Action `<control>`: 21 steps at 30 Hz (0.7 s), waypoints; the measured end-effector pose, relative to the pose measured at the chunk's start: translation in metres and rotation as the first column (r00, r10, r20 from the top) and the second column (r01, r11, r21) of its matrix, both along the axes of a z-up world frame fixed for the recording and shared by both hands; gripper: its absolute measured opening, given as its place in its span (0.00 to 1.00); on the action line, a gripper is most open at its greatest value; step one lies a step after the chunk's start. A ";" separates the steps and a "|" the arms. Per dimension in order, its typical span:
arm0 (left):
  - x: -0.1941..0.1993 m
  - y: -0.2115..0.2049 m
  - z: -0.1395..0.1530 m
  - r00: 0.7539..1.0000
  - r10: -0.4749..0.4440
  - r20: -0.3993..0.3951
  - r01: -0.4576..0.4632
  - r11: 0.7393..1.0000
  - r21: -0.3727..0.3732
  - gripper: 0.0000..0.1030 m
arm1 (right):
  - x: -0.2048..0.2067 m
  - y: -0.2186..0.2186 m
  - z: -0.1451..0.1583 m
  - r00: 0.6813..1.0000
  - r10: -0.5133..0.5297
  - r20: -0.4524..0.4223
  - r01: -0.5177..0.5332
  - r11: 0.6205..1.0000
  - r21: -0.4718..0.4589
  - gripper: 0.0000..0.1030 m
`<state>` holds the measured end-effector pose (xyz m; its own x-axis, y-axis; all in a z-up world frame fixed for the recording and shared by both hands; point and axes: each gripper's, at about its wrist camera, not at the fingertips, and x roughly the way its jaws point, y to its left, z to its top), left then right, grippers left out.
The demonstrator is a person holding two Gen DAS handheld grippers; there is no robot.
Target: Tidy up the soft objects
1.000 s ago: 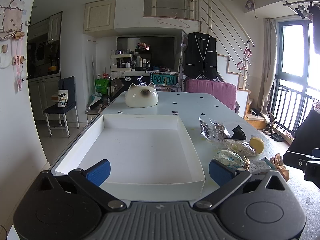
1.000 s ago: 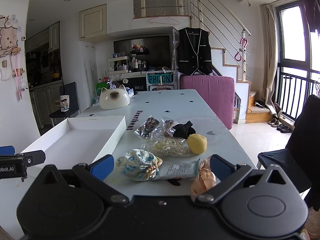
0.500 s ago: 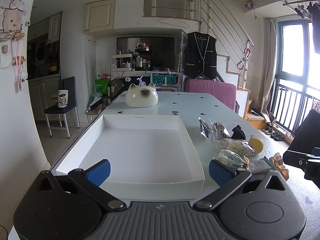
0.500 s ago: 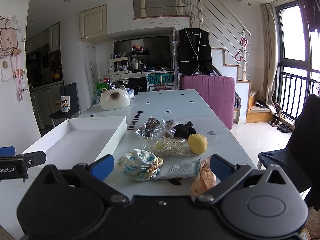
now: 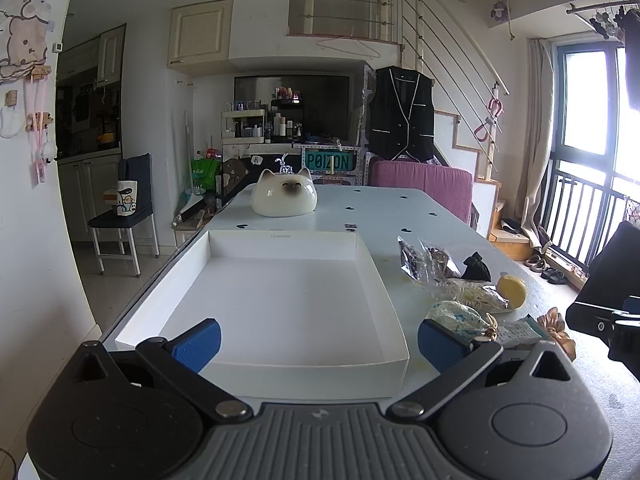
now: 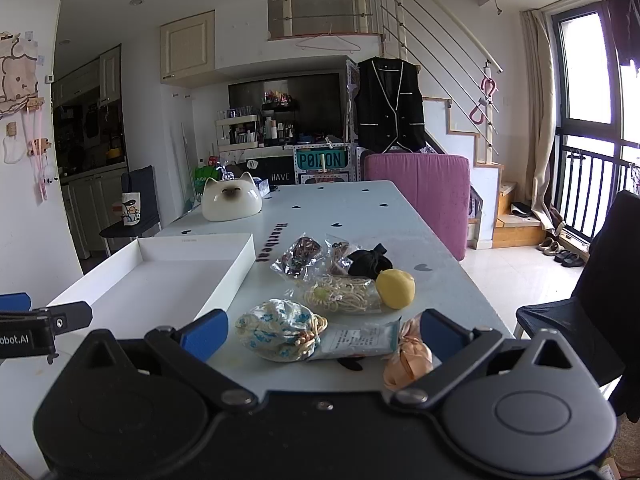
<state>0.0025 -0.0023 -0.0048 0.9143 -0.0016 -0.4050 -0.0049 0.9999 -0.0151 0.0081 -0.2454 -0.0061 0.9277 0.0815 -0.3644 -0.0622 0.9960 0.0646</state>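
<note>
Your one white tray sits on the table with nothing in it. Beside it, to its right, lie the soft things: one floral pouch, one yellow ball, one black pouch, one peach scrunchie (plus several clear bags). Your left gripper and right gripper both hang wide open, holding nothing.

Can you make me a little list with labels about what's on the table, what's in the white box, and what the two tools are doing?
white box: open white tray, nothing inside it
soft things: flowered pouch, yellow ball, black cloth bundle, peach scrunchie, all on the table to the right of the box
also in the pile: clear bags and a flat packet
far end: cat-face ornament
left tool: open, holding nothing, facing the box
right tool: open, holding nothing, facing the pile
</note>
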 end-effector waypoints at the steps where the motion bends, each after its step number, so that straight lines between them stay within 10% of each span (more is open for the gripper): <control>1: 0.000 0.000 0.000 1.000 -0.001 0.000 0.001 1.000 0.000 1.00 | 0.000 0.000 0.000 1.000 0.000 0.000 0.000 1.000 0.000 1.00; 21: 0.000 -0.005 0.016 1.000 -0.012 -0.006 0.012 1.000 -0.001 1.00 | -0.008 -0.006 0.018 1.000 -0.004 0.022 0.004 1.000 0.016 1.00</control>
<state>0.0024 -0.0075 0.0108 0.9115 -0.0136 -0.4110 0.0075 0.9998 -0.0165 -0.0002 -0.2512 0.0116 0.9357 0.0833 -0.3429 -0.0596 0.9951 0.0790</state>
